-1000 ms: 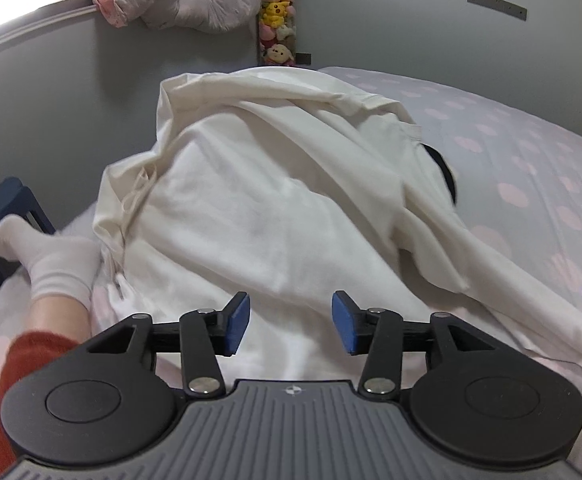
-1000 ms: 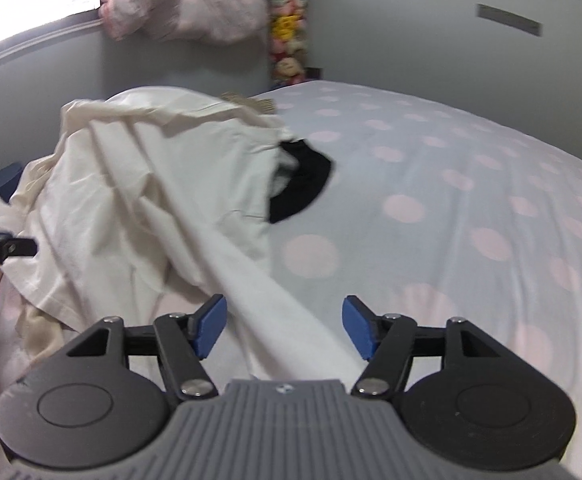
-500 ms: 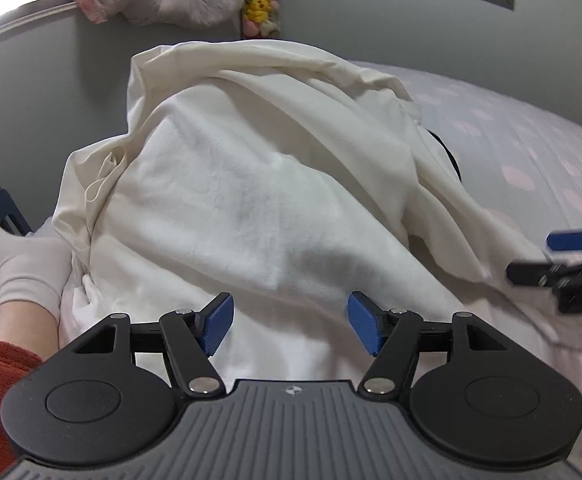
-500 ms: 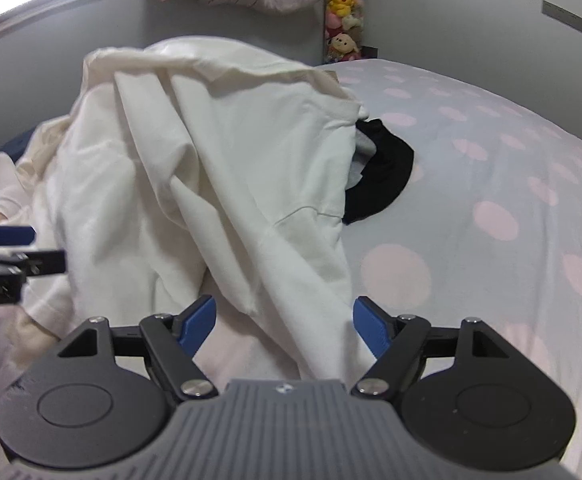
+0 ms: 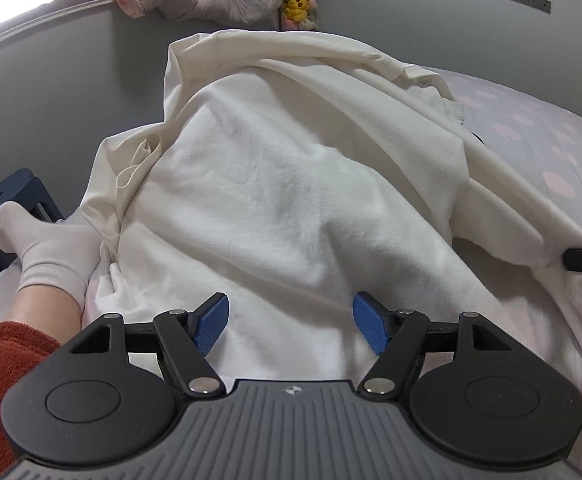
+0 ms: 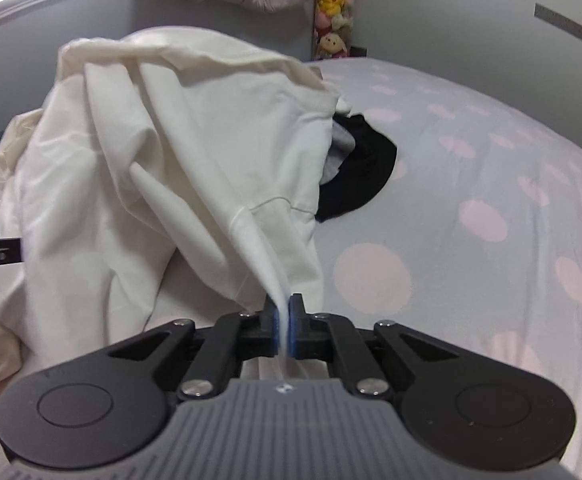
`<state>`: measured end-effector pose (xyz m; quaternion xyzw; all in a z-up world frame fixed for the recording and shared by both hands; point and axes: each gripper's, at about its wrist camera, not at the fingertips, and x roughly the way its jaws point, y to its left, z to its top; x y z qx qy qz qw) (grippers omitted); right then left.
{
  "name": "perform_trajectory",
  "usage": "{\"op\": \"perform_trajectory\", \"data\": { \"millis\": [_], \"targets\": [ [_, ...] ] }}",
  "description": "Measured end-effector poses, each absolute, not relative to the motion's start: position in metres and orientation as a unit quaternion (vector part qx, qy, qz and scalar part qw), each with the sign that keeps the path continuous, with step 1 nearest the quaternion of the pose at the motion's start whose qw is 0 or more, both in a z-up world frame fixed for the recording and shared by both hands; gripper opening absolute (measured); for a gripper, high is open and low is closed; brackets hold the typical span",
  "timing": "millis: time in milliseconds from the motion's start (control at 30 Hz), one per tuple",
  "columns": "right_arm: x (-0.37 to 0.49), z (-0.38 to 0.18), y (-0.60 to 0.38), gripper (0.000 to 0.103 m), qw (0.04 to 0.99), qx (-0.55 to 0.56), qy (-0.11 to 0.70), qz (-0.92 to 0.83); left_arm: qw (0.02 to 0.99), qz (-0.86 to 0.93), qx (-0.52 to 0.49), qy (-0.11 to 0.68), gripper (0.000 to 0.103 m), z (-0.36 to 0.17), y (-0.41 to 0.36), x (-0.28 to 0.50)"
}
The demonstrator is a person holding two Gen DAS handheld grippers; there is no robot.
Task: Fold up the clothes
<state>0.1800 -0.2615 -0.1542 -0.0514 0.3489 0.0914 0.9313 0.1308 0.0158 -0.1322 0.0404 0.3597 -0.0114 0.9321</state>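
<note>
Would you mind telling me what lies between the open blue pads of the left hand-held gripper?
Only the cream garment lies there: the left hand-held gripper hovers open over its cloth with neither pad pressing it, as the left wrist view shows.

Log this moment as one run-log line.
task: fold clothes | right gripper: shut on white garment edge | left gripper: opening, over garment, no grip | surface: bed

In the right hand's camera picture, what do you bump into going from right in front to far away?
Right gripper, fingers shut on a fold of the cream-white cotton garment → black cloth → stack of colourful plush toys.
</note>
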Motion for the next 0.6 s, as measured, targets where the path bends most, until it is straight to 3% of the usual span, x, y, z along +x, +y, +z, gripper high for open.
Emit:
{"op": "perform_trajectory", "data": {
  "millis": [600],
  "targets": [
    [0.1, -0.129, -0.248, 0.004, 0.909, -0.023, 0.389, 0.151, 0.945, -0.016, 0.071, 0.318, 0.068, -0.085, 0.04, 0.128]
  ]
}}
